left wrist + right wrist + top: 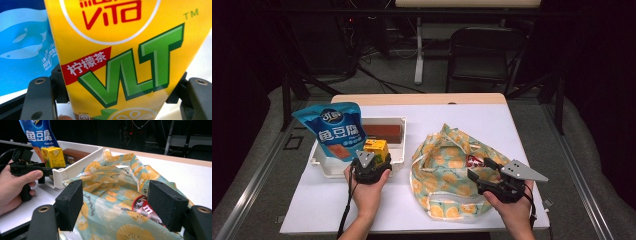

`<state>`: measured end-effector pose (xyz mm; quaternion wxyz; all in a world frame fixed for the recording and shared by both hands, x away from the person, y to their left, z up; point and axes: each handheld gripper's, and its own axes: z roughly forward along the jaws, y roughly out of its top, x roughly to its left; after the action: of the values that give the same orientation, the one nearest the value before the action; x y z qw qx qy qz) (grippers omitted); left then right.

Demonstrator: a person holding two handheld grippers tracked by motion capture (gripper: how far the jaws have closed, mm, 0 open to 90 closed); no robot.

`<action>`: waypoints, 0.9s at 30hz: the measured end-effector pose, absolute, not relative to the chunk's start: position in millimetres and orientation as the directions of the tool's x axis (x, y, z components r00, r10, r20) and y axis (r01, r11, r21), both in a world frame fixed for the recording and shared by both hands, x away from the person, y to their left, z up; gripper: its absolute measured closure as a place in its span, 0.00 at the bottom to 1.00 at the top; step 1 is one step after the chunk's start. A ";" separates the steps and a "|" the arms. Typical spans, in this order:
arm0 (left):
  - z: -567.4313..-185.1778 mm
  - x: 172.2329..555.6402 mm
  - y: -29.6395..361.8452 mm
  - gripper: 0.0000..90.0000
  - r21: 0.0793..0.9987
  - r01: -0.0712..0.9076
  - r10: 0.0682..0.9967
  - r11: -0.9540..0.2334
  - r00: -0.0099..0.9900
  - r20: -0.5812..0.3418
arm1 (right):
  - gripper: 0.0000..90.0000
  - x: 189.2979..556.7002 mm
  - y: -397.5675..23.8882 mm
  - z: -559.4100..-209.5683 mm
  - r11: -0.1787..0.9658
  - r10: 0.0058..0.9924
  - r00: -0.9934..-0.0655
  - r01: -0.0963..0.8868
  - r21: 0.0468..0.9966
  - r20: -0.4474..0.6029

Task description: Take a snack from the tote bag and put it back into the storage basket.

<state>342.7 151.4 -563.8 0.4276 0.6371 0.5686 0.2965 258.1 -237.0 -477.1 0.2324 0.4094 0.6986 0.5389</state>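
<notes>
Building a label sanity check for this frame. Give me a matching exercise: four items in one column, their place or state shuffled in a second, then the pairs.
Things:
1. yellow lemon tea carton
2. blue snack pouch
3. red candy packet
4. right hand-held gripper

Places or states:
A. lies in the mouth of the orange-print cloth bag
B. stands upright at the left end of the white tray
C. between the jaws of the left hand-held gripper, at the tray's near edge
D. jaws apart, pointing over the bag's opening

Pairs: 1-C, 2-B, 3-A, 4-D
</notes>
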 end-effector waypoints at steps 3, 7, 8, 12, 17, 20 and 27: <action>-564.3 346.4 153.2 0.32 0.860 0.509 0.975 0.024 0.178 -0.132 | 0.33 258.7 -236.9 -478.0 0.094 0.825 -0.555 0.322 0.942 0.108; -564.2 346.3 149.8 0.32 0.856 0.517 0.980 -0.007 0.174 -0.097 | 0.33 259.4 -235.8 -478.9 0.097 0.824 -0.557 0.317 0.943 0.103; -564.0 346.2 147.6 0.32 0.850 0.526 0.982 -0.028 0.175 -0.077 | 0.33 259.4 -235.8 -479.0 0.100 0.825 -0.557 0.317 0.943 0.099; -563.8 343.7 146.4 0.30 0.837 0.545 0.981 -0.046 0.183 -0.066 | 0.33 259.4 -235.7 -480.6 0.102 0.829 -0.551 0.321 0.942 0.098; -563.6 341.5 150.1 0.23 0.811 0.581 0.970 -0.074 0.231 -0.077 | 0.33 260.3 -234.5 -482.8 0.115 0.826 -0.556 0.327 0.938 0.093; -561.0 340.4 156.3 0.18 0.791 0.607 0.966 -0.069 0.239 -0.100 | 0.32 260.9 -233.1 -484.1 0.123 0.825 -0.558 0.330 0.936 0.088; -547.0 315.3 168.1 0.22 0.794 0.592 0.935 -0.140 0.342 -0.091 | 0.32 260.4 -235.1 -485.7 0.124 0.825 -0.558 0.333 0.935 0.089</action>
<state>315.3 168.1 -547.0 0.3878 0.7217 0.5290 0.2214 260.4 -235.1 -485.7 0.2359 0.4069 0.7116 0.5220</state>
